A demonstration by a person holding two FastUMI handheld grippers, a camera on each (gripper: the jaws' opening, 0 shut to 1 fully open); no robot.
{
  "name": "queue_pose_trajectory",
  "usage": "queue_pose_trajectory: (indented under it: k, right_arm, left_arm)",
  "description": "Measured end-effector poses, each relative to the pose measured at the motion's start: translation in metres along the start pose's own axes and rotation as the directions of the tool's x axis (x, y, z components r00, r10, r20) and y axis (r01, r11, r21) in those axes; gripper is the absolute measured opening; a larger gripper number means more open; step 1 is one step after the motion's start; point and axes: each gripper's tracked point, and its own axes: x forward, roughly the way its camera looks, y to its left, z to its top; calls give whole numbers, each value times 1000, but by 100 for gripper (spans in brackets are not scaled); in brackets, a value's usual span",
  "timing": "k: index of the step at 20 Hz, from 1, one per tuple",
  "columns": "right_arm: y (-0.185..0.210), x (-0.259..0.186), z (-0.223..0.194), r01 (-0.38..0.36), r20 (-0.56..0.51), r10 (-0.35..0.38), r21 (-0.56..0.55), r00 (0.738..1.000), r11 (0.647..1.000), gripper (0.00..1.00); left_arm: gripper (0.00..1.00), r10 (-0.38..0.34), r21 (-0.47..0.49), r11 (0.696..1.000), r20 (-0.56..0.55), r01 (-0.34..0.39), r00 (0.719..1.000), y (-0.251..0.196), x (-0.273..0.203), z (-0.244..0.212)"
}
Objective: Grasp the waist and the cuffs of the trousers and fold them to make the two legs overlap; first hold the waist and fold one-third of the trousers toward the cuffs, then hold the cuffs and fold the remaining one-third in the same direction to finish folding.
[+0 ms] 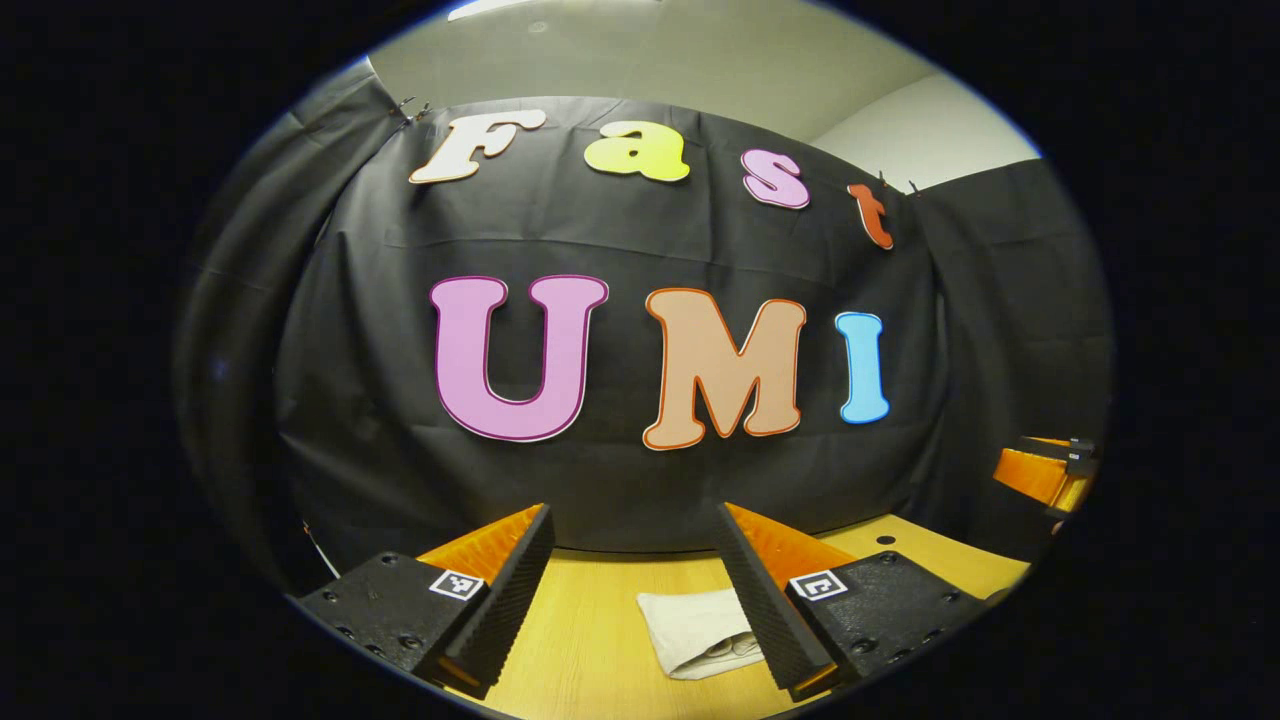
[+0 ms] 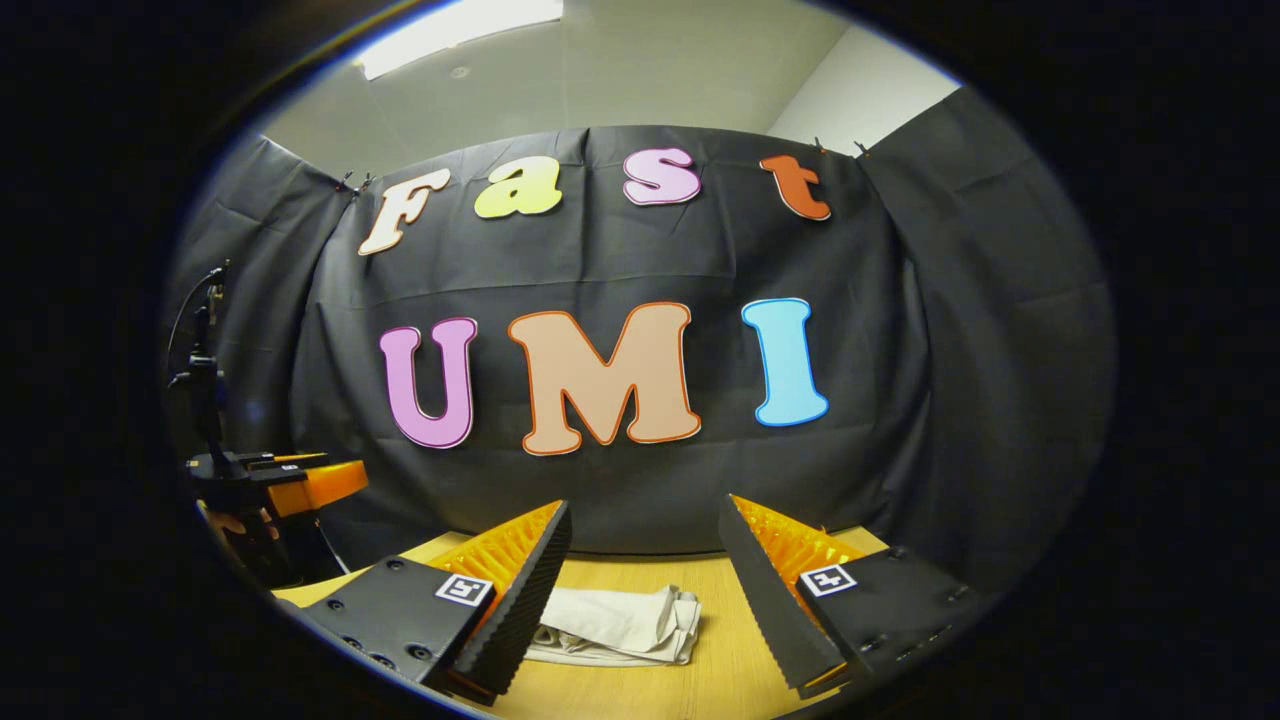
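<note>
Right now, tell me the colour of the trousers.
Off-white, plain. The trousers show best in the right gripper view.

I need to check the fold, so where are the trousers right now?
The trousers lie folded on the wooden table, ahead of the open right gripper, nearer its left finger. In the left gripper view they sit beside the right finger.
</note>
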Motion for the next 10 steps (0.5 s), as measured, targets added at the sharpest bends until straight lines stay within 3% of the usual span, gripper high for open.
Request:
queue_pose_trajectory:
  k: [8, 9, 10]
  right_arm:
    - [-5, -1, -2, 25, -5, -25, -2, 1000, 1000, 95]
    - [-5, 0, -2, 25, -7, -25, -4, 1000, 1000, 91]
    - [-4, -1, -2, 28, -8, -28, -4, 1000, 1000, 95]
  left_arm:
    - [92, -10, 0, 1000, 1, 10, 1000, 1, 5, 0]
    - [94, -11, 1, 1000, 1, 11, 1000, 2, 6, 0]
    - [92, -10, 2, 1000, 2, 10, 1000, 1, 5, -1]
